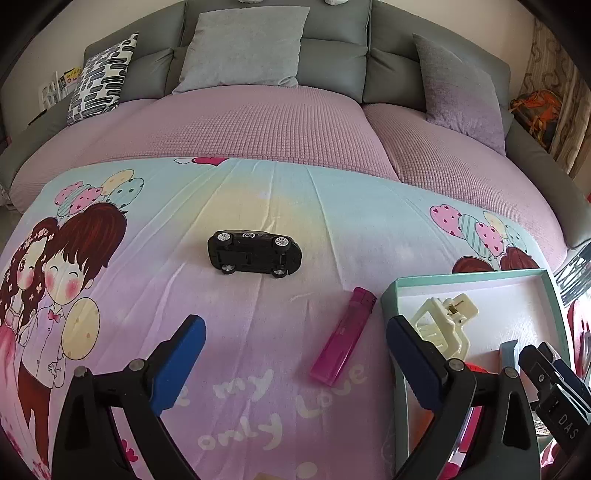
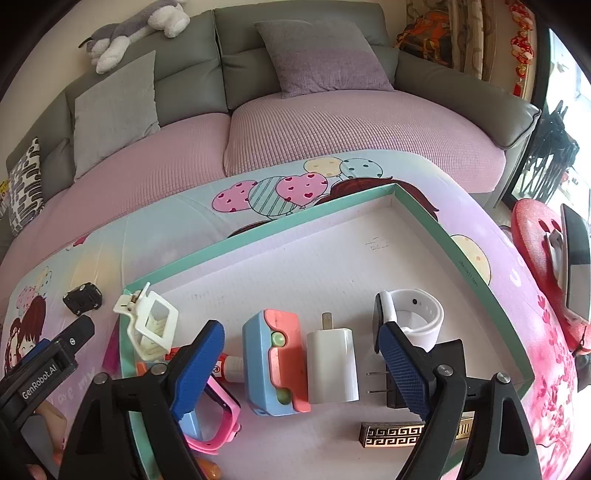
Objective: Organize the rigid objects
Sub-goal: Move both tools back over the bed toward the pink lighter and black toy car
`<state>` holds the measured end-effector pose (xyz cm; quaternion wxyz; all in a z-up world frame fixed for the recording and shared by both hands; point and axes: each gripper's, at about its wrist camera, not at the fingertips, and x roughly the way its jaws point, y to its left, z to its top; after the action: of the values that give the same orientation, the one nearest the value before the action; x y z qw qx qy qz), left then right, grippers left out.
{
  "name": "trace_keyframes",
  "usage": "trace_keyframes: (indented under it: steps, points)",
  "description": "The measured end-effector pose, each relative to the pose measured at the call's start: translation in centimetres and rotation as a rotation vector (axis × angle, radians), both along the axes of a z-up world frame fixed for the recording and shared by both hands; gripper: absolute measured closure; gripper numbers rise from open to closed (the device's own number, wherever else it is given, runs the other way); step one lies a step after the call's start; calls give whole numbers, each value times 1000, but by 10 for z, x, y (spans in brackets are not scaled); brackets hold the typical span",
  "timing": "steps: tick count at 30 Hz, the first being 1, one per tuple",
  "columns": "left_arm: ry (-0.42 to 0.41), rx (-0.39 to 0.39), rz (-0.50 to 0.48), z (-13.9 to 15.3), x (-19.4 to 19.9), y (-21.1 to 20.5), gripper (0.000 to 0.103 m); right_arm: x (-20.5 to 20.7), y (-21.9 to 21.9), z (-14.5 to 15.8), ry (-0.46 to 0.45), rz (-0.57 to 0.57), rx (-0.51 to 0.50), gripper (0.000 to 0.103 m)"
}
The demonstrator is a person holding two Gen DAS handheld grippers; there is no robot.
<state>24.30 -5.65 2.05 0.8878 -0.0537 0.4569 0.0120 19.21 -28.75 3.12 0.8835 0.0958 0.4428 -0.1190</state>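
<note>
A black toy car (image 1: 254,253) lies on its side on the cartoon bedsheet, ahead of my left gripper (image 1: 295,354), which is open and empty. A pink lighter (image 1: 343,338) lies between its fingers, nearer the right one. A teal-rimmed white box (image 2: 258,243) holds a cream hair clip (image 2: 147,325), a blue-and-orange toy (image 2: 275,363), a white charger (image 2: 332,363), a white watch (image 2: 413,317), a black plug (image 2: 391,384), a patterned lighter (image 2: 395,435) and a pink watch (image 2: 218,417). My right gripper (image 2: 301,363) is open and empty above the box.
A grey sofa with cushions (image 1: 243,48) and a pink cover lies behind. A plush dog (image 2: 136,29) rests on the backrest. A red round object (image 2: 535,243) sits right of the box. The box also shows in the left wrist view (image 1: 391,291).
</note>
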Motion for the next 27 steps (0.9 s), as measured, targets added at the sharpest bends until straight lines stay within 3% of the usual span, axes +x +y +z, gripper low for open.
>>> trace_keyframes:
  steps: [4, 20, 27]
  points:
    - [8, -4, 18, -3, 0, 4, 5, 1, 2, -1, 0, 6, -3, 0]
    - [29, -12, 21, -5, 1, 7, 3, 1, 0, -1, 12, -1, -21, 0]
    - [26, 7, 46, 2, -3, 22, 3, -2, 19, 14, -46, 40, -9, 0]
